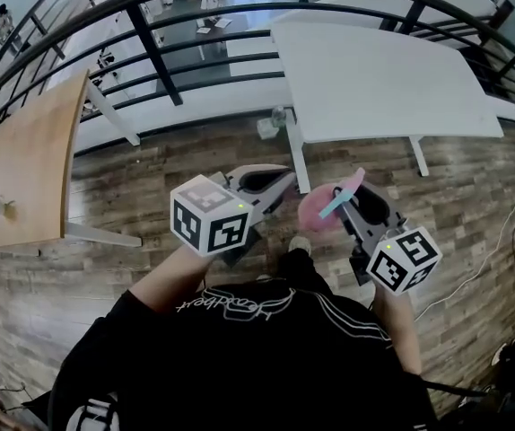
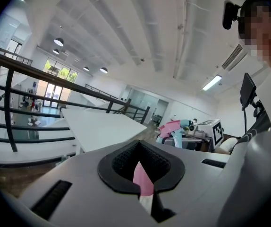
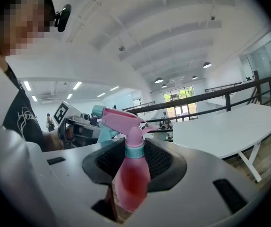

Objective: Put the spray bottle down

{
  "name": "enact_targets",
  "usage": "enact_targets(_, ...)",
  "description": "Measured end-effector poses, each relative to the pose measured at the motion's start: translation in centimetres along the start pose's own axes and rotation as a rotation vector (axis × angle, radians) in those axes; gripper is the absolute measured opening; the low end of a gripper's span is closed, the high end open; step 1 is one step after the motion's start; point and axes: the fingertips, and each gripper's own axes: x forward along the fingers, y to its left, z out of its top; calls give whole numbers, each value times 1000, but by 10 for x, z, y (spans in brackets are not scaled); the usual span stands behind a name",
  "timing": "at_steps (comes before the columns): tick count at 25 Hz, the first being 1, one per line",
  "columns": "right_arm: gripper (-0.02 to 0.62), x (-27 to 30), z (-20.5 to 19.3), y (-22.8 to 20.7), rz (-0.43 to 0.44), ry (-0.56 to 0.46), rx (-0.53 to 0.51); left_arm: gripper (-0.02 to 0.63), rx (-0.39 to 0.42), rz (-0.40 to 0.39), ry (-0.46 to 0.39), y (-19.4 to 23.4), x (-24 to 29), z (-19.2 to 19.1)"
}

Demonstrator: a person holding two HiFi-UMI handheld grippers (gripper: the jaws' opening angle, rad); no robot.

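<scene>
Head view first: a person in a black shirt with white script stands on a brown wood-plank floor, a gripper in each hand, both raised in front of the chest. The right gripper has the pink translucent plastic spray bottle clamped between its jaws. The bottle is up in the air over the floor, near the close edge of the white rectangular table but not on it. Its pink trigger head with the teal lever points off towards that table.

Over to the right gripper view, and the grip is plain to see. The black ribbed pads of the right gripper press in on either side of the spray bottle, about its shoulder and just below the teal collar. The bottle stands straight up along the jaws, its nozzle facing right.

Now the left gripper view: the left gripper has its jaws drawn in close. A thin pink strip, white at its lower end, is pinched in the slit between them; what it belongs to cannot be made out. In the head view the left gripper sits just beside the right one, with the two apart.

A pale wooden table stands off to the left. A black metal railing curves across behind both tables.
</scene>
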Motion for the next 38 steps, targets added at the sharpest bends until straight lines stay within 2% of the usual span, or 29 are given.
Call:
enact_targets(10,129,59,14,-97,0,5,2,8,-17,36,26,65,77,17)
enact_targets(15,129,105,21,-150,30,27,11,8,-65,60,44,115,121,26)
enact_targets(21,129,149,24,-206,24,53,-3,8,-102,64,52,163,170,35)
enact_targets(28,129,196,31,-252,2,73,-19,8,-149,66,56,200,195,41)
enact_targets(38,129,233,38,-305,-81,24,-76,8,-164,74,58,220,211,35)
